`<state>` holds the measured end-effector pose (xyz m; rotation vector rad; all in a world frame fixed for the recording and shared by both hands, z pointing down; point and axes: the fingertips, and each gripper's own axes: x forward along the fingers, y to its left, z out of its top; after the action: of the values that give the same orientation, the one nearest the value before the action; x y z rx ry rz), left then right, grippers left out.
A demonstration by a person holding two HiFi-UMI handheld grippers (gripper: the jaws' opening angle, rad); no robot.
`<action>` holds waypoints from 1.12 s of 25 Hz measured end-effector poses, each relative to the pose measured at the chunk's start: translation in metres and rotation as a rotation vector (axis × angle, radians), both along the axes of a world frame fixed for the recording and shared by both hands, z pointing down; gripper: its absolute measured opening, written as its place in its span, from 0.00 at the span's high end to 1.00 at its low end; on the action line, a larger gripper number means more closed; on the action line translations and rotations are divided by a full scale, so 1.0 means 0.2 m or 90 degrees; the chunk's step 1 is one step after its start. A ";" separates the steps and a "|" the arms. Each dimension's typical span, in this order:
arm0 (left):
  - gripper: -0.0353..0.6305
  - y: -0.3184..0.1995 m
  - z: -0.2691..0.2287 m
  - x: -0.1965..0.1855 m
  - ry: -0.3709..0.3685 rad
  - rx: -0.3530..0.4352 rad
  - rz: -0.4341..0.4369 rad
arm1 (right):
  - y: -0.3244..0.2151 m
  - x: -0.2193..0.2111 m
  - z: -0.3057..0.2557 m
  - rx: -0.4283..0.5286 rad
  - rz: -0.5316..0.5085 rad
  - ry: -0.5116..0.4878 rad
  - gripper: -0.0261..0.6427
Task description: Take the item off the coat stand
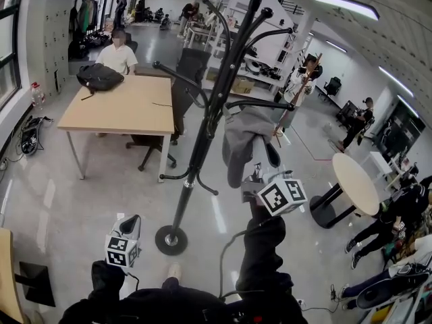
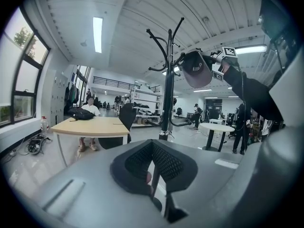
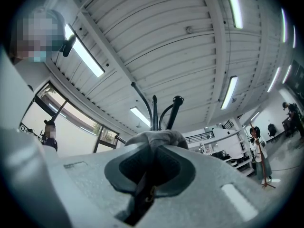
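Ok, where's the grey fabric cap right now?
Head view, right of centre: the grey fabric cap sits against a hook arm of the black metal coat stand, pinched in the right gripper.

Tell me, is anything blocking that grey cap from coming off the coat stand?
The right gripper is shut on the grey cap, so nothing separates them. The cap seems to hang over one arm of the coat stand, with more arms just above it.

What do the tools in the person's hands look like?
The left gripper and right gripper each have a pale grey body, dark textured pads and a white cube with black square markers. A black cable runs beside the right sleeve; both sleeves are black.
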<state>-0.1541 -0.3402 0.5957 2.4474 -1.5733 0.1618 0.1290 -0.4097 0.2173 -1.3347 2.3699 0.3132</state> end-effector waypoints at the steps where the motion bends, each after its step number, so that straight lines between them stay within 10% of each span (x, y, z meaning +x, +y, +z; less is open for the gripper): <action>1: 0.94 0.00 0.00 0.01 0.000 0.001 0.000 | 0.00 0.02 -0.01 0.003 0.003 0.004 0.93; 28: 0.94 0.02 -0.02 0.05 0.003 0.007 0.015 | 0.14 0.11 -0.10 0.033 0.030 -0.014 0.93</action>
<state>-0.1437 -0.3368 0.5921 2.4733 -1.5480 0.1513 0.1518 -0.3816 0.1968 -1.3643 2.3006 0.3689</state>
